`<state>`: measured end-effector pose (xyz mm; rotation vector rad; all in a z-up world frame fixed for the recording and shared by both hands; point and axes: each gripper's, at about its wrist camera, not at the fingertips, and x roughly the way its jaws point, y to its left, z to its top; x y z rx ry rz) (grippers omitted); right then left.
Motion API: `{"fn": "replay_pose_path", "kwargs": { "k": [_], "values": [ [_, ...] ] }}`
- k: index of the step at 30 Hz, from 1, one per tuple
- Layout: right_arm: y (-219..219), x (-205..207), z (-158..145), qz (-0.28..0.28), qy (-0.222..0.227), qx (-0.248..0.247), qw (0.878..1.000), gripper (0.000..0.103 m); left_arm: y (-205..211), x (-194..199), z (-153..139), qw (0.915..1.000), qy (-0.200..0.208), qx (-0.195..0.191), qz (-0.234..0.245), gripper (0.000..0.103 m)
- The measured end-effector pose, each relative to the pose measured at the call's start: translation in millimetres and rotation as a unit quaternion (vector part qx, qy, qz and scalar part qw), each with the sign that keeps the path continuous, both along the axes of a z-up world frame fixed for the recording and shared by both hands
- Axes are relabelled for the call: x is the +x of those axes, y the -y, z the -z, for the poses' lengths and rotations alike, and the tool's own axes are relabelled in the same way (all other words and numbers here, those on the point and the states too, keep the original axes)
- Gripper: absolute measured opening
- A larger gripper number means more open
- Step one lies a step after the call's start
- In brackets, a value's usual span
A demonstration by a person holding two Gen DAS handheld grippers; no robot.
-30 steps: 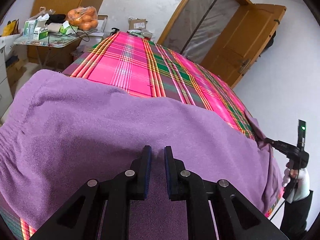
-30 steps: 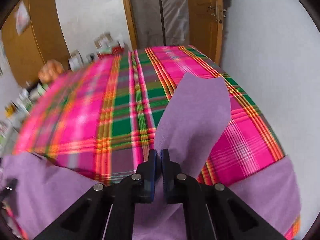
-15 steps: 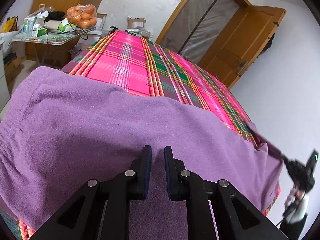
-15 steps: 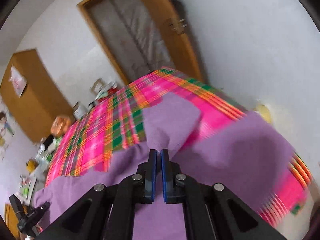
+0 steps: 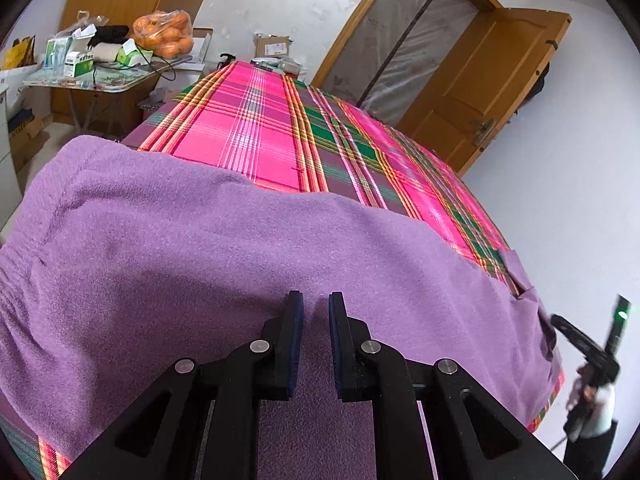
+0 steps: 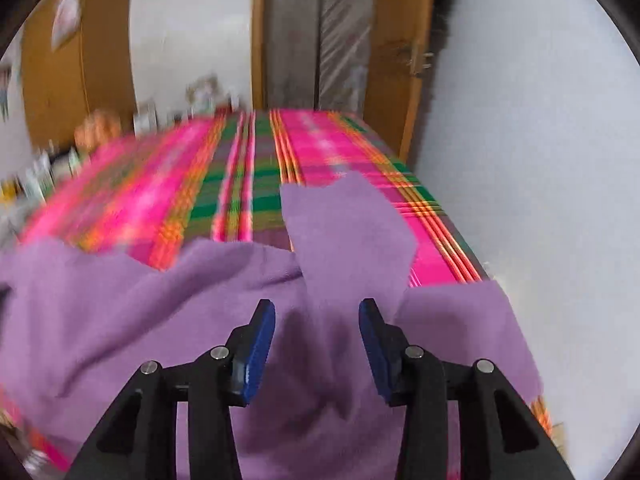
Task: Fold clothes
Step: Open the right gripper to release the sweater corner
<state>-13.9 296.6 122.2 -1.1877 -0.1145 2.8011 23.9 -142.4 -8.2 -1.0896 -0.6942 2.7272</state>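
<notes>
Pink, green and yellow plaid cloth (image 5: pixel 256 148) covers the bed that runs away from me toward a wooden door (image 5: pixel 488 80). Across its near end lies the purple garment (image 5: pixel 208 248), spread from left to right. My left gripper (image 5: pixel 314 306) hovers low over the garment's near edge, its jaws only a narrow gap apart; whether fabric is pinched between them I cannot tell. My right gripper (image 6: pixel 317 312) has just been opening: its blue pads (image 6: pixel 260 352) stand wide, the garment's upturned flap between them but unpressed.
</notes>
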Motion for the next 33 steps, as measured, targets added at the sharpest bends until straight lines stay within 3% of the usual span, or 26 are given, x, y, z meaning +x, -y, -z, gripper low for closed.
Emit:
{"fn": "replay_pose_path", "kwargs": {
  "k": [3,4,5,6,8,11,14,16,20,22,23,25,30,33],
  "values": [
    [-2,-36,18,0.009,0.051,0.028,0.998,0.044,0,-1,0,1.0000,0.000,0.002,0.000,0.013],
    [-4,-42,18,0.010,0.051,0.024,0.998,0.040,1,0,0,1.0000,0.000,0.002,0.000,0.013],
    [-7,-48,18,0.011,0.049,0.020,0.999,0.028,1,0,0,1.0000,0.000,0.002,0.000,0.013],
    [-12,-55,14,0.026,0.045,0.028,0.998,0.005,2,0,0,1.0000,0.000,0.002,0.000,0.013],
    [-23,-52,6,0.031,0.023,-0.003,0.999,0.005,2,0,0,1.0000,0.000,0.002,0.001,0.013],
    [-44,-22,-25,0.050,-0.049,-0.068,0.995,0.005,4,0,0,1.0000,0.000,0.004,0.002,0.013],
    [-62,22,-47,0.082,-0.110,-0.116,0.984,0.005,5,1,0,1.0000,0.000,0.004,0.002,0.013],
    [-81,60,-46,0.122,-0.132,-0.144,0.973,0.005,5,1,0,1.0000,0.000,0.004,0.002,0.013],
    [-139,103,2,0.214,-0.086,-0.214,0.949,0.007,5,1,0,1.0000,0.001,0.004,0.004,0.013],
    [-162,108,30,0.241,-0.049,-0.261,0.934,0.024,2,1,-2,1.0000,0.001,-0.006,0.004,0.014],
    [-163,113,34,0.240,-0.051,-0.258,0.935,0.029,0,1,-3,0.9999,0.002,-0.013,0.004,0.015],
    [-158,118,27,0.224,-0.065,-0.218,0.948,0.038,-6,4,-7,0.9995,0.001,-0.031,0.005,0.017],
    [-139,123,11,0.151,-0.073,-0.133,0.977,0.041,-30,13,-19,0.9986,-0.014,-0.038,0.034,0.018],
    [-130,124,6,0.114,-0.071,-0.104,0.986,0.041,-51,17,-27,0.9968,-0.027,-0.046,0.060,0.020]
  ]
}}
